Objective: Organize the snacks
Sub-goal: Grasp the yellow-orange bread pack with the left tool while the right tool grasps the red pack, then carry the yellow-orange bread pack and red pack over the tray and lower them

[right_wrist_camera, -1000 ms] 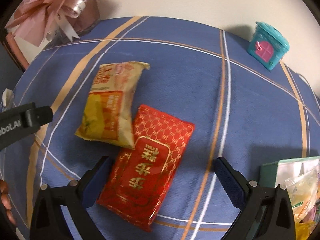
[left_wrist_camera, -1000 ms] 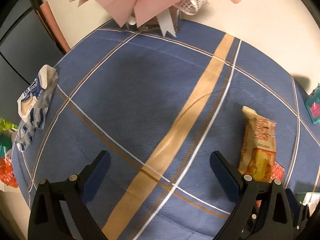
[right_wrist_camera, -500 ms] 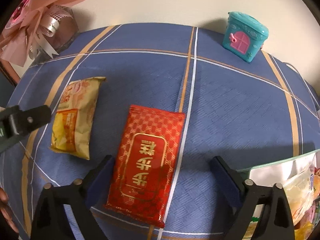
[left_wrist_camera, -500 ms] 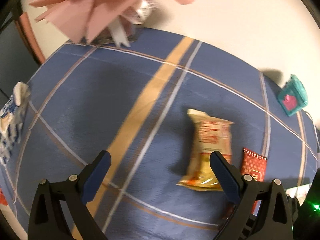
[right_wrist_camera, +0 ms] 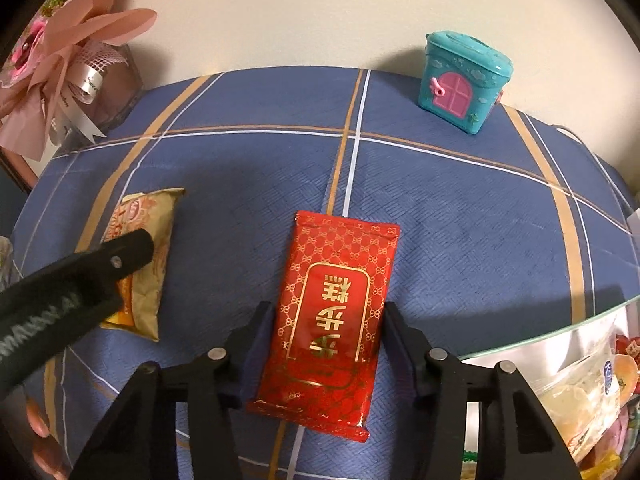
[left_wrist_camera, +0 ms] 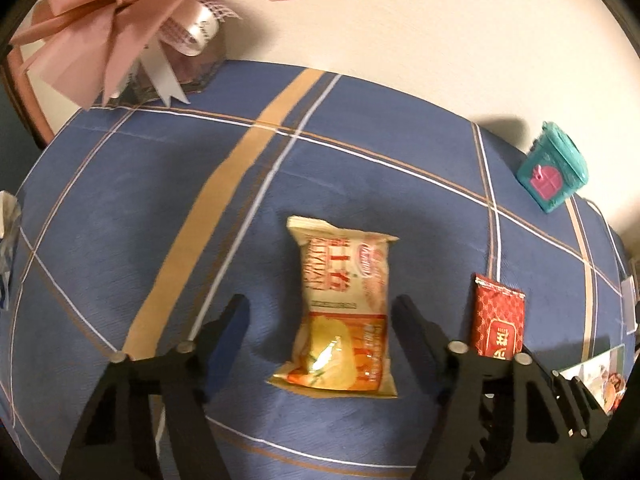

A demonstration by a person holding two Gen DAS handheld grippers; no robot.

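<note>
A yellow-orange snack bag (left_wrist_camera: 344,312) lies flat on the blue plaid tablecloth (left_wrist_camera: 168,208). My left gripper (left_wrist_camera: 320,308) hangs over it with the bag between its closing jaws. The right finger is at the bag's edge and a gap remains on the left. A red packet with gold lettering (right_wrist_camera: 336,312) lies between the closing jaws of my right gripper (right_wrist_camera: 327,312). Its pads stand right at both long edges, and the packet is not squeezed. One left finger (right_wrist_camera: 128,252) crosses the yellow bag (right_wrist_camera: 156,216) in the right wrist view. The red packet (left_wrist_camera: 498,320) lies right of the left gripper.
A teal toy house (right_wrist_camera: 464,80) stands at the back right by the wall. A pink bouquet (left_wrist_camera: 120,20) fills the back left corner. A clear bag of snacks (right_wrist_camera: 580,380) sits at the right edge. Fingers of a hand (right_wrist_camera: 36,428) show at lower left.
Both grippers' jaws have narrowed. The left view swung right until the yellow bag came between its fingers. The right gripper shifted so the red packet sits straight between its fingers.
</note>
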